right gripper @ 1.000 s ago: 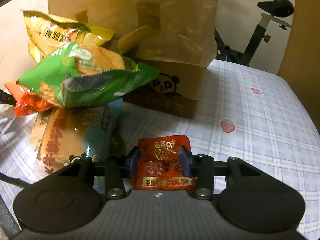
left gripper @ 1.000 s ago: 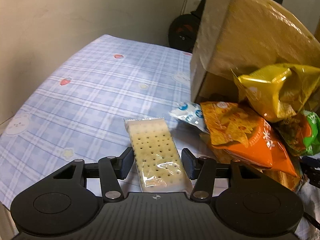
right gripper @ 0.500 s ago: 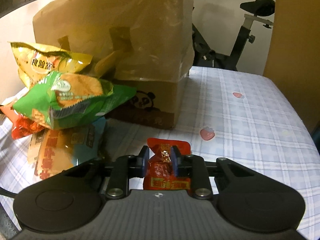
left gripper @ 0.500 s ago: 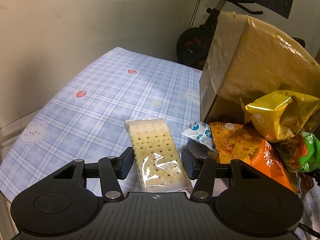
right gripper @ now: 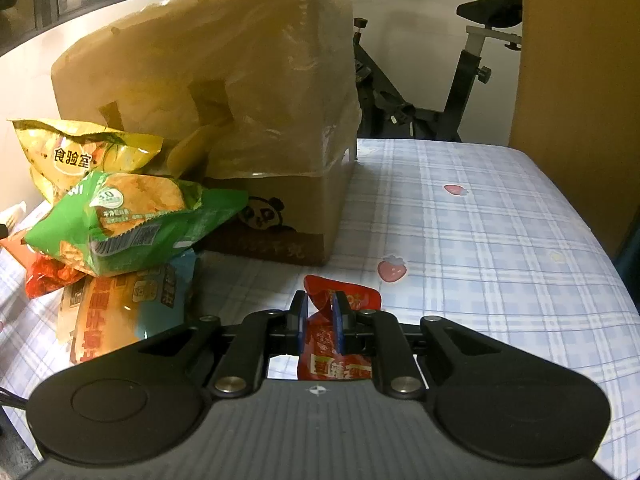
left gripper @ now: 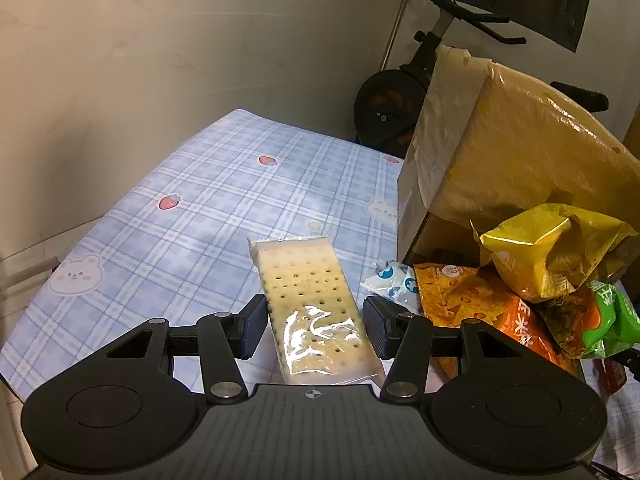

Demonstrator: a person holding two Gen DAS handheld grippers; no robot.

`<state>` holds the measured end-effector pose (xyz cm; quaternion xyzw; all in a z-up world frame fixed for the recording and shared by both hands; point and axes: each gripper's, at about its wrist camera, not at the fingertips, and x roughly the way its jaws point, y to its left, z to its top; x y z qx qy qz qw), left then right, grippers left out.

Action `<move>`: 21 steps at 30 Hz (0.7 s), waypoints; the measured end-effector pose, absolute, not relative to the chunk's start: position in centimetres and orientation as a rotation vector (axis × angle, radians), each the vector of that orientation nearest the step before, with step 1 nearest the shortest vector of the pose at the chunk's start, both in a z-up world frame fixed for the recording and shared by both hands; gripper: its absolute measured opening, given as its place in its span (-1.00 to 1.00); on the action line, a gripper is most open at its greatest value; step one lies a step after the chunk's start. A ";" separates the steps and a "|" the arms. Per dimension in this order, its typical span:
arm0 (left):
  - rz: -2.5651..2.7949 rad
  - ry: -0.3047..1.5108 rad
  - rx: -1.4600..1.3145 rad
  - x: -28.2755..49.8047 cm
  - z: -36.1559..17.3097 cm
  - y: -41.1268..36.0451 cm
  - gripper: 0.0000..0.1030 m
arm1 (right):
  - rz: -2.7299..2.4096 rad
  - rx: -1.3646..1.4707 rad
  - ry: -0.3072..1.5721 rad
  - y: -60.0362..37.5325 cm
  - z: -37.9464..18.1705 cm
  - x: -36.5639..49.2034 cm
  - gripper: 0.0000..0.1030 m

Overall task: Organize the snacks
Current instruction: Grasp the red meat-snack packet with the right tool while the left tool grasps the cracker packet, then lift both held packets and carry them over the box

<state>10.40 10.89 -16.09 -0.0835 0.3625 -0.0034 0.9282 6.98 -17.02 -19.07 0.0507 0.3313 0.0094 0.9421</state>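
Observation:
A clear-wrapped pack of pale crackers (left gripper: 308, 280) lies lengthwise between the fingers of my left gripper (left gripper: 314, 320), which is shut on it and holds it above the blue checked tablecloth (left gripper: 200, 220). My right gripper (right gripper: 320, 316) is closing tight on a small red snack packet (right gripper: 336, 360). Its pads press the crumpled packet, which is off the cloth. To the side lies a pile of snack bags: a yellow one (left gripper: 548, 248), an orange one (left gripper: 480, 304) and a green one (right gripper: 132, 224).
A tall cardboard box (right gripper: 224, 100) covered in yellowish plastic stands behind the pile. A small white and blue packet (left gripper: 394, 284) lies by its corner. An exercise bike (right gripper: 460, 92) stands beyond the table's far edge. A wall runs along the left.
The right gripper's jaws went from wide around the red packet to pinching it, and it lifted. The left gripper rose a little with the cracker pack still in it.

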 end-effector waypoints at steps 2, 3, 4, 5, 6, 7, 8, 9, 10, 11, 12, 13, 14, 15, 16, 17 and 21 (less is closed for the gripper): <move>-0.009 0.737 -0.174 10.3 -15.9 10.9 0.06 | 0.018 0.105 0.675 -17.1 -19.0 6.9 -0.74; -0.010 0.735 -0.175 10.2 -15.8 11.0 0.06 | 0.018 0.106 0.675 -17.2 -18.9 6.9 -0.74; -0.011 0.731 -0.176 10.2 -15.6 11.0 0.06 | 0.017 0.109 0.671 -17.2 -18.7 6.8 -0.75; -0.013 0.725 -0.179 10.1 -15.4 11.0 0.06 | 0.017 0.113 0.667 -17.3 -18.5 6.7 -0.76; -0.014 0.720 -0.180 10.1 -15.2 11.0 0.06 | 0.018 0.119 0.658 -17.4 -18.2 6.6 -0.76; -0.014 0.716 -0.182 10.1 -15.1 11.0 0.06 | 0.019 0.121 0.650 -17.5 -18.0 6.4 -0.76; -0.016 0.710 -0.182 10.0 -14.8 11.0 0.06 | 0.020 0.122 0.640 -17.6 -17.6 6.3 -0.76; -0.018 0.704 -0.181 10.1 -14.6 11.0 0.06 | 0.021 0.122 0.630 -17.7 -17.3 6.2 -0.76; -0.020 0.698 -0.183 10.0 -14.3 10.9 0.06 | 0.023 0.122 0.622 -17.8 -17.0 6.0 -0.76; -0.024 0.691 -0.183 10.0 -14.1 10.8 0.06 | 0.026 0.122 0.613 -17.8 -16.6 5.9 -0.76; -0.028 0.686 -0.185 9.9 -13.9 10.7 0.06 | 0.029 0.123 0.604 -17.8 -16.2 5.8 -0.76; -0.033 0.681 -0.186 9.9 -13.6 10.7 0.06 | 0.033 0.123 0.593 -17.8 -15.8 5.6 -0.76; -0.039 0.673 -0.185 9.8 -13.3 10.6 0.06 | 0.036 0.122 0.583 -17.8 -15.4 5.4 -0.76; -0.044 0.666 -0.183 9.7 -13.0 10.5 0.06 | 0.038 0.119 0.574 -17.8 -15.0 5.3 -0.76; -0.048 0.660 -0.180 9.6 -12.7 10.3 0.06 | 0.041 0.117 0.564 -17.8 -14.5 5.2 -0.76; -0.054 0.654 -0.177 9.6 -12.4 10.2 0.06 | 0.046 0.116 0.553 -17.8 -14.0 5.0 -0.76; -0.077 0.618 -0.166 9.4 -10.7 9.9 0.06 | 0.065 0.103 0.503 -17.7 -11.9 4.6 -0.76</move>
